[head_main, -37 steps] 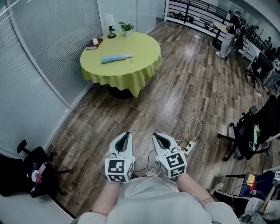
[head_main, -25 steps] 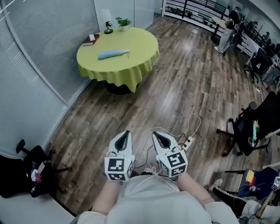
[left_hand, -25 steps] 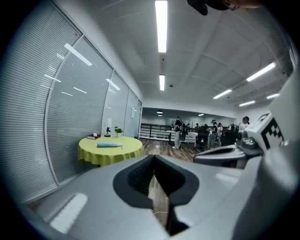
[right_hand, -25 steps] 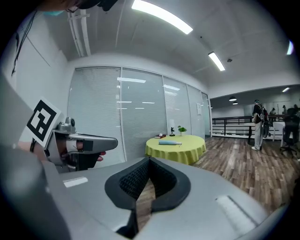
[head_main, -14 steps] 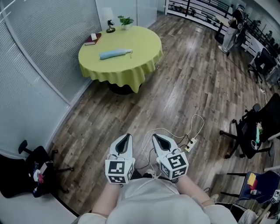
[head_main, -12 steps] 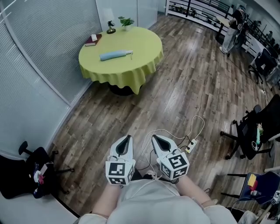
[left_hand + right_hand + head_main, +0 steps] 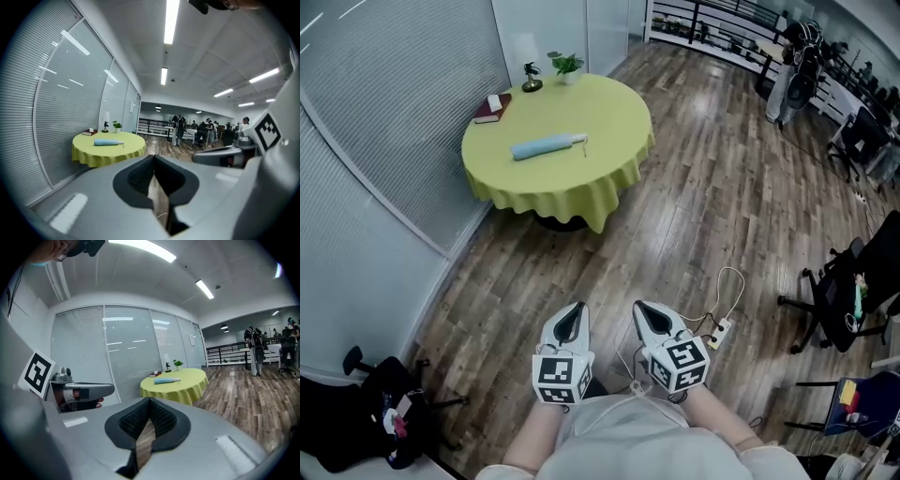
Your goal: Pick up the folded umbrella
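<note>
A light blue folded umbrella (image 7: 546, 145) lies on a round table under a yellow-green cloth (image 7: 581, 183), far ahead at the upper left of the head view. My left gripper (image 7: 575, 310) and right gripper (image 7: 645, 312) are side by side low in front of my body, well short of the table. Both are shut with nothing in them. The left gripper view shows the umbrella (image 7: 108, 142) small at the left, above the closed left gripper (image 7: 153, 158). In the right gripper view the umbrella (image 7: 166, 380) lies on the table (image 7: 180, 390) beyond the closed right gripper (image 7: 149, 401).
A book (image 7: 491, 108), a small figurine (image 7: 530, 78) and a potted plant (image 7: 567, 66) stand at the table's far edge. A glass wall with blinds (image 7: 384, 141) runs along the left. A power strip with cable (image 7: 719, 332) lies on the wood floor, office chairs (image 7: 848, 291) at the right.
The table and umbrella have drawn a little nearer and lower in the head view as I move forward. Both grippers keep their place before my body, still shut.
</note>
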`<state>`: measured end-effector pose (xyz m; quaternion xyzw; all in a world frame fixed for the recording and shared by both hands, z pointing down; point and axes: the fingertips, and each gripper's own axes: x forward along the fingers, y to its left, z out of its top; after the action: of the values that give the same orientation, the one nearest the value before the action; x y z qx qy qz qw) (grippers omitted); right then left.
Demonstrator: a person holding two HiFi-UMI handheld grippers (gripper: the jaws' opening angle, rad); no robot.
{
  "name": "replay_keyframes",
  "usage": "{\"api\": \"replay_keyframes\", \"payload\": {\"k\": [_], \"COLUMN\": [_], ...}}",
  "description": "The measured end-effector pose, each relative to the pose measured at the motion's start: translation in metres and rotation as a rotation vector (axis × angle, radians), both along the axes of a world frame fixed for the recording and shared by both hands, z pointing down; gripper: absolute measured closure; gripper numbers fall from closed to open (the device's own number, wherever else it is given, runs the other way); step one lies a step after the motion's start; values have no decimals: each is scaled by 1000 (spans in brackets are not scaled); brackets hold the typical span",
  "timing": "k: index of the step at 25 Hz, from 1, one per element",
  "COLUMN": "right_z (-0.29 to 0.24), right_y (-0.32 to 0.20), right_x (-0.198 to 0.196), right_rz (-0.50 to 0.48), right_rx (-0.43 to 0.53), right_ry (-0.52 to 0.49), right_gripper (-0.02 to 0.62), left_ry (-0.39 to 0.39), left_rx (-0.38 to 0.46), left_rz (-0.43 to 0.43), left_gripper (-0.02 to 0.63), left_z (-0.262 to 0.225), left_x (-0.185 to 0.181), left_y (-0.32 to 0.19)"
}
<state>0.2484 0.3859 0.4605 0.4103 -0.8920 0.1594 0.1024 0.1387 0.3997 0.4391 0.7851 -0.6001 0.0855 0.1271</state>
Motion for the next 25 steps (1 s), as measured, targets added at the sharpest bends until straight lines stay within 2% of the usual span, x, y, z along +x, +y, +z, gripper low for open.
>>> {"api": "replay_keyframes", "payload": {"k": [4, 9, 12, 15, 21, 25], "right_z": [-4, -14, -18, -19, -17, -11], "right_y": [-63, -138, -174, -202, -243, -272], "right_x": [-52, -141, -191, -234, -290, -309], "right_rz": [30, 35, 38, 29, -6, -23], "right_rx": [-15, -20, -17, -21, -29, -28], "right_ry": [9, 16, 12, 12, 34, 40], "right_gripper": [595, 595, 595, 595, 595, 595], "left_ry": [14, 34, 36, 35, 30, 26], "left_rx": [20, 56, 91, 92, 59, 38], "left_rz": [16, 60, 94, 103, 45, 7], "left_gripper": [600, 600, 600, 600, 600, 600], "left_z": [-13, -32, -43, -45, -36, -25], "left_x": [-57, -139, -182, -222, -286, -311], "left_y": [-63, -142, -175, -199, -234, -259]}}
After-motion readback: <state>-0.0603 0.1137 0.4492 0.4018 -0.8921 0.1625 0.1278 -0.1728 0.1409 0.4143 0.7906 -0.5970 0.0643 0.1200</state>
